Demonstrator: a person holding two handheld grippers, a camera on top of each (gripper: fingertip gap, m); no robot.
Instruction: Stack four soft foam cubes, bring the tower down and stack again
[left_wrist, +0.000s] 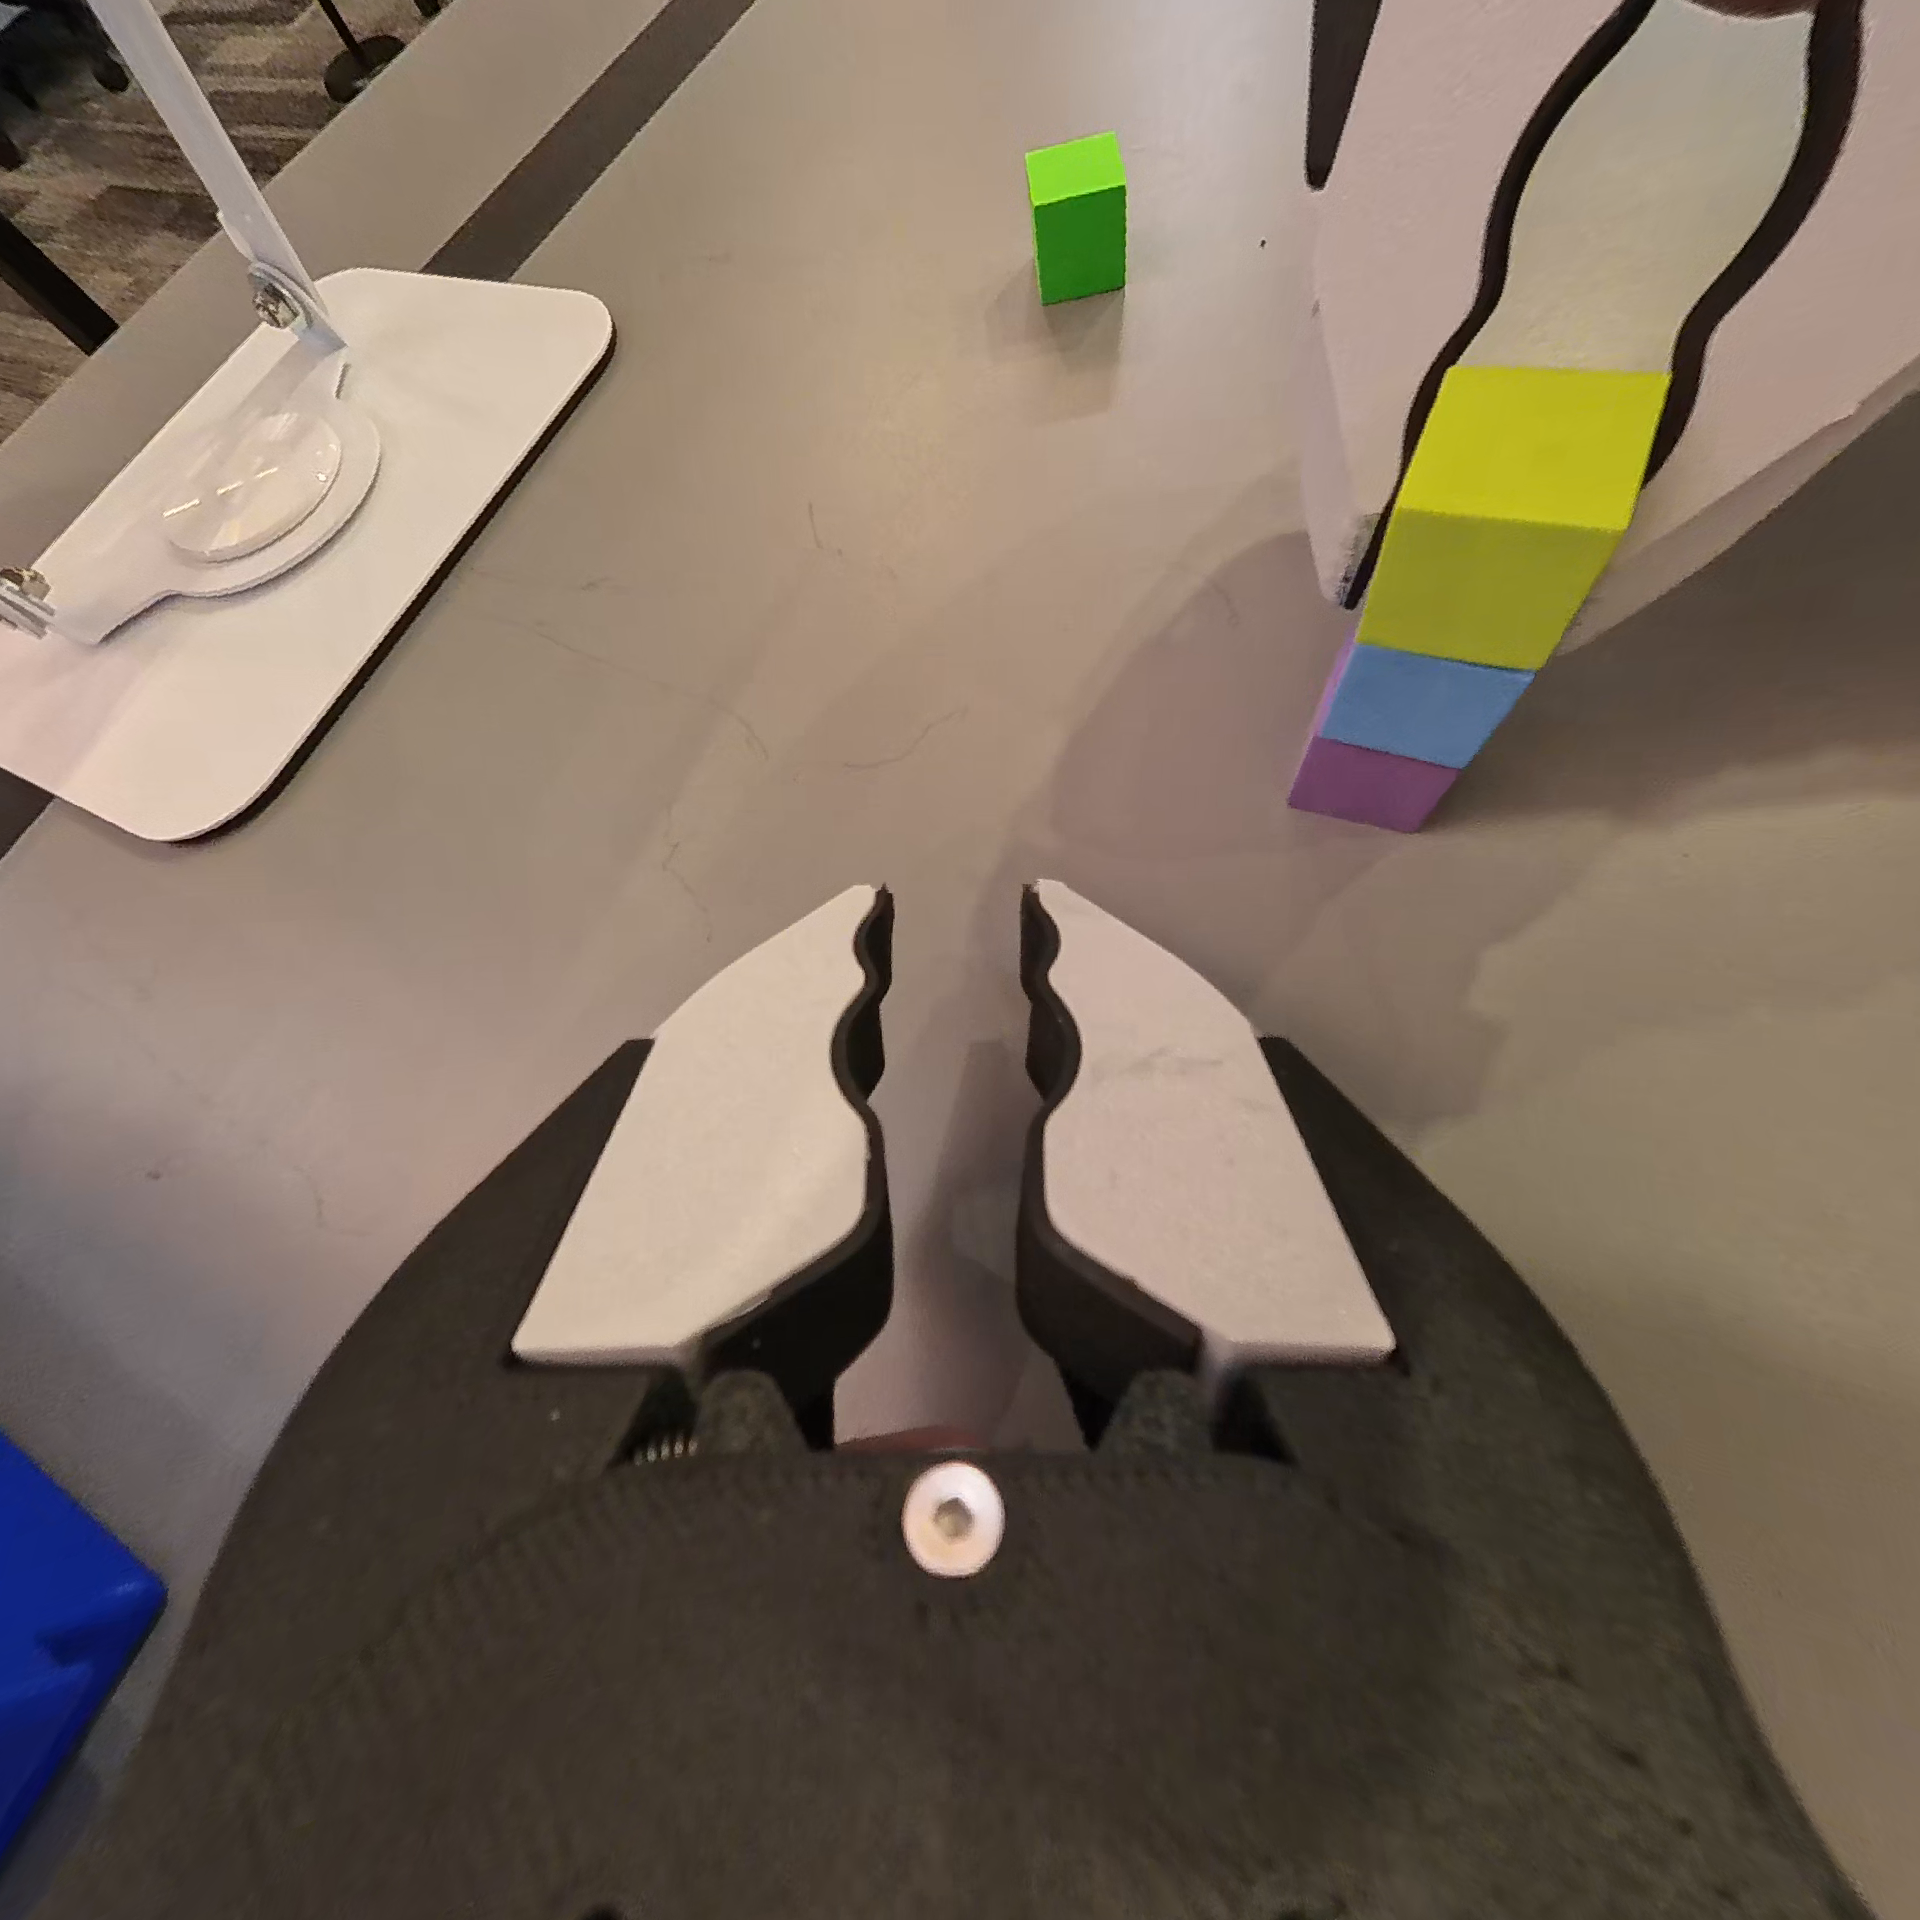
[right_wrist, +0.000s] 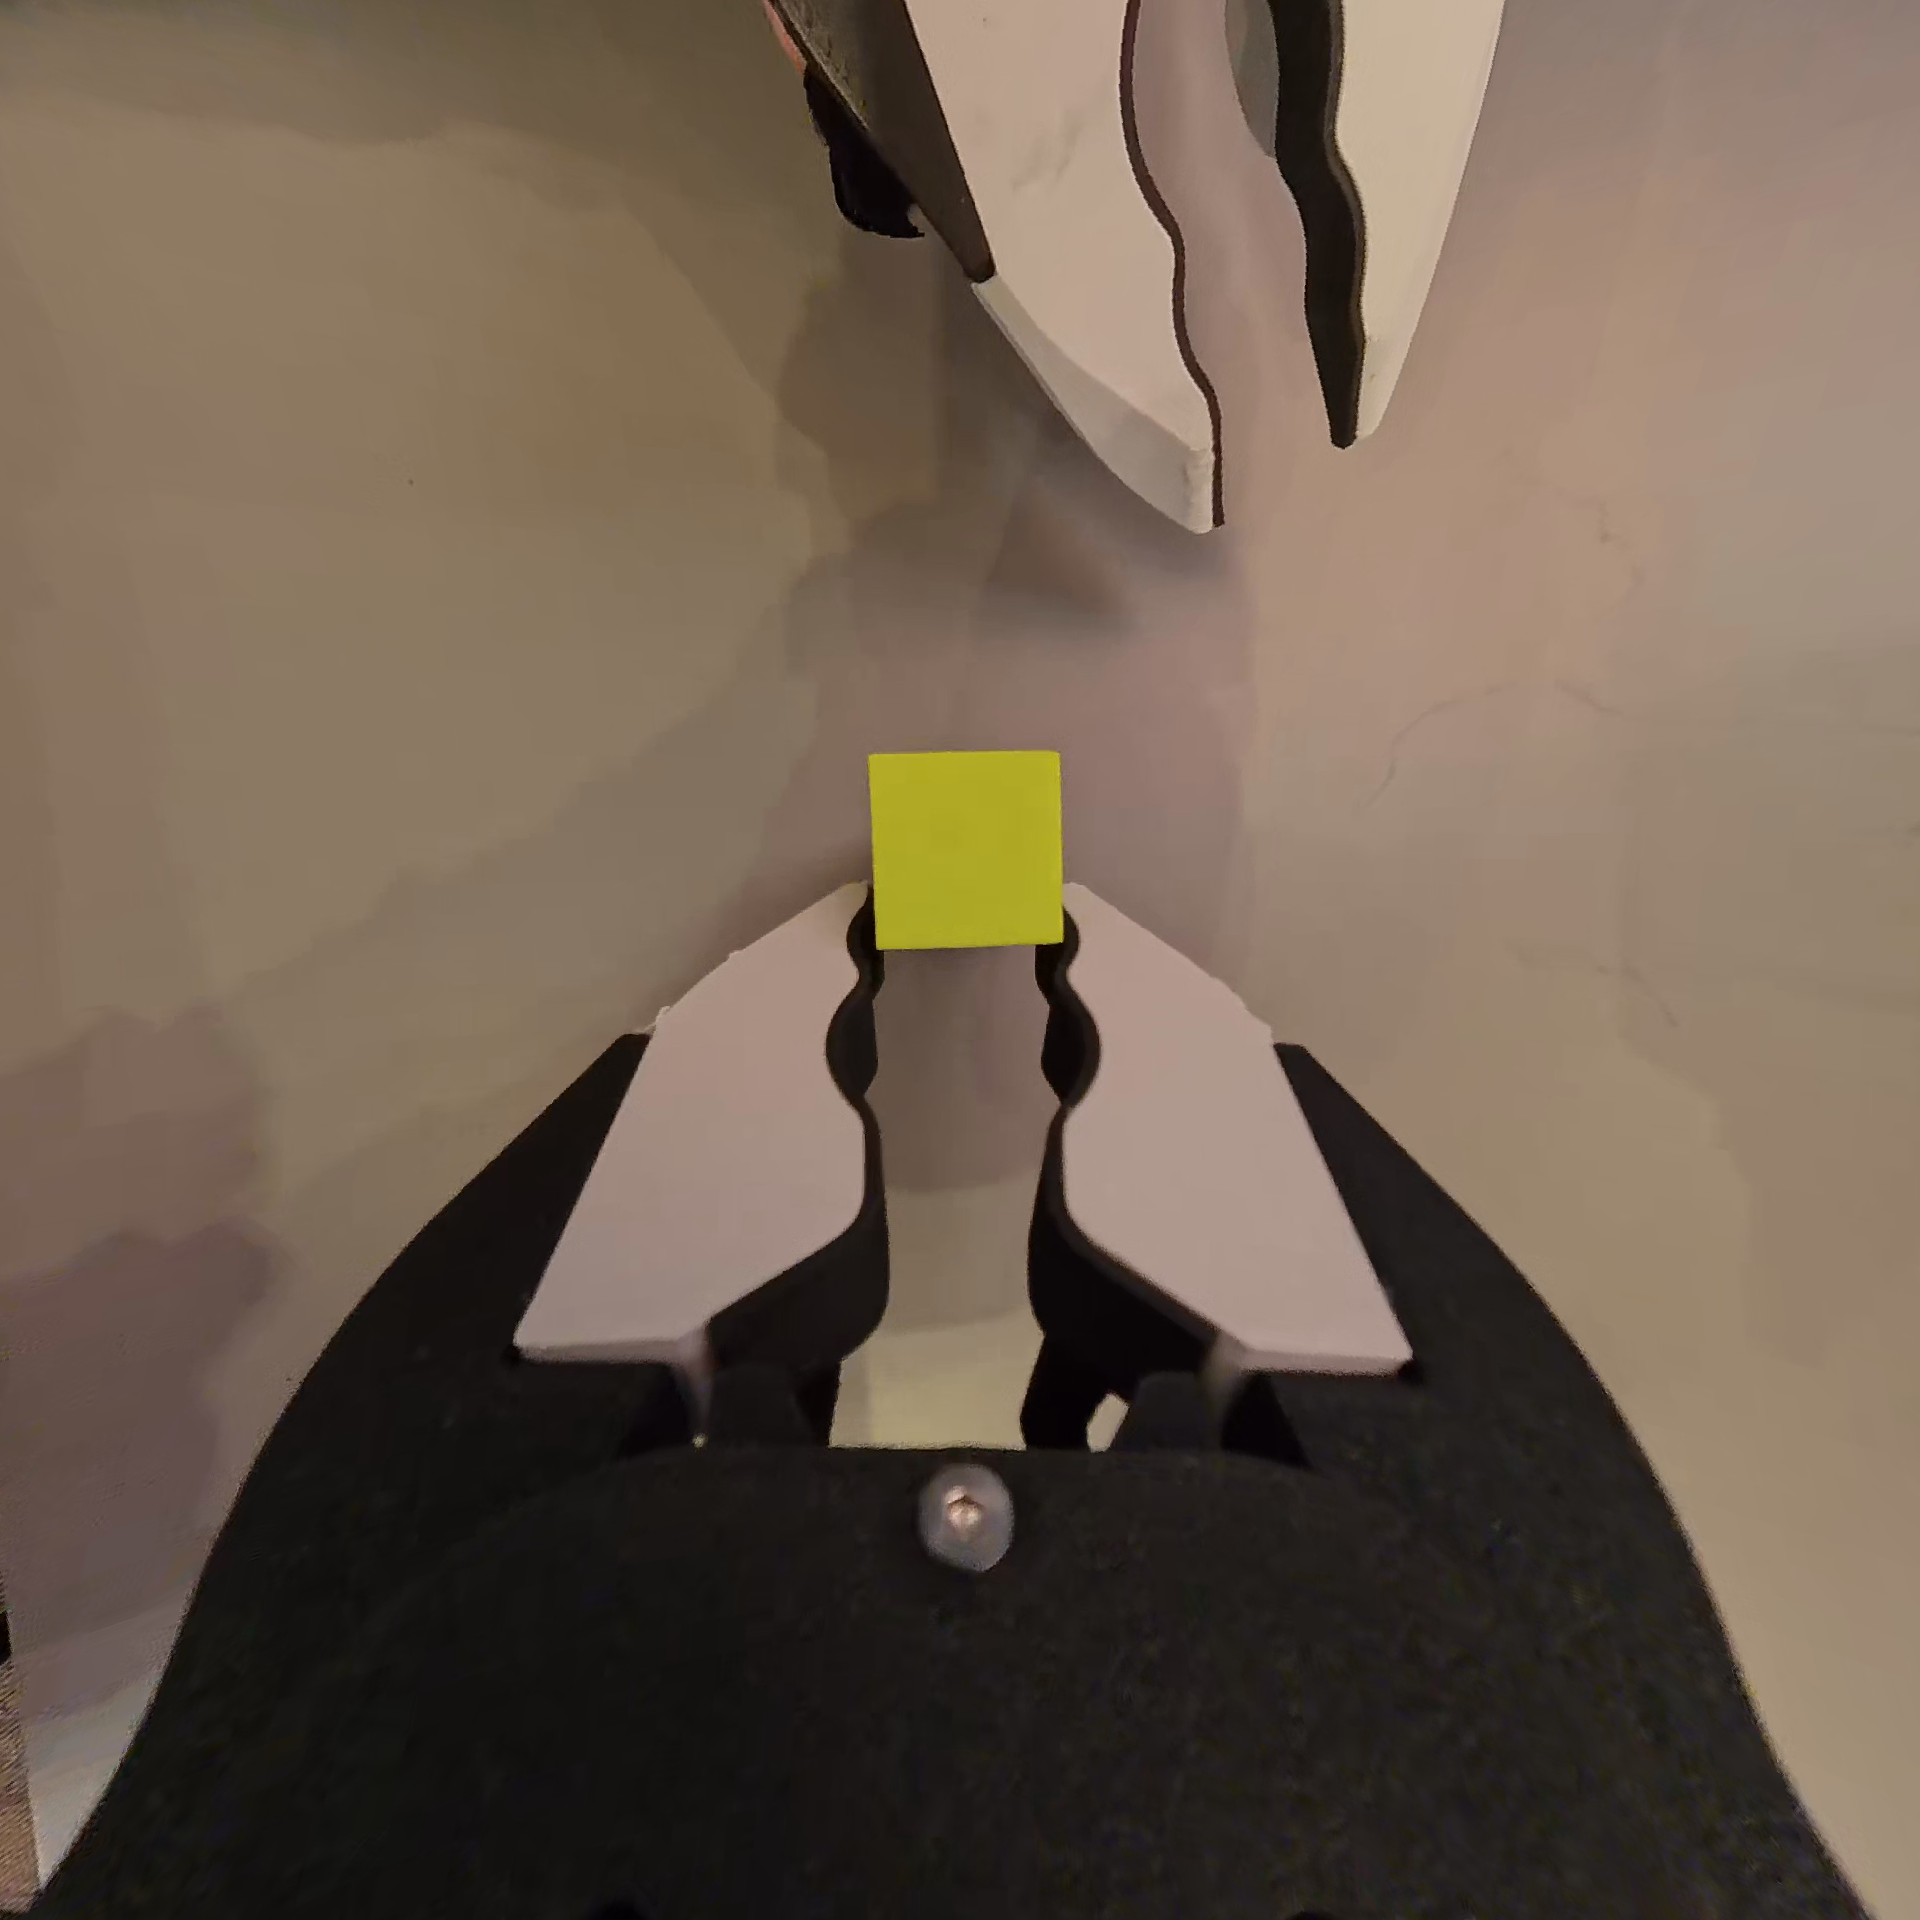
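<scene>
A: Starting far left of the tower, a blue bin corner is peeking in at the bottom edge, and beyond it a white lamp base is sitting on the grey table, its slim arm rising out of shot.

B: And moving right toward the tower?

A: The left gripper is hanging over bare table, left of the tower and nearer the camera. Its jaws are standing narrowly apart, nothing between them, tabletop showing through the slot.

B: Farther back I'm seeing a green foam cube.

A: Yes, it's standing alone, well behind the tower and to its left, touching nothing.

B: Now the tower itself.

A: A purple cube is sitting on the table, a blue cube is resting on it, and a yellow cube is topping the pile. It's looking a touch staggered, each layer shifted slightly right.

B: And the right gripper?

A: It's coming down from above, its fingers straddling the yellow cube. In its own view the dark pads are sitting flush against both flanks of that cube near its closer edge, no daylight showing. It's gripping the yellow one while the cube is seated on the blue.

B: So three up, green waiting.

A: Exactly: three are stacked, with the fourth off behind the tower.
</scene>
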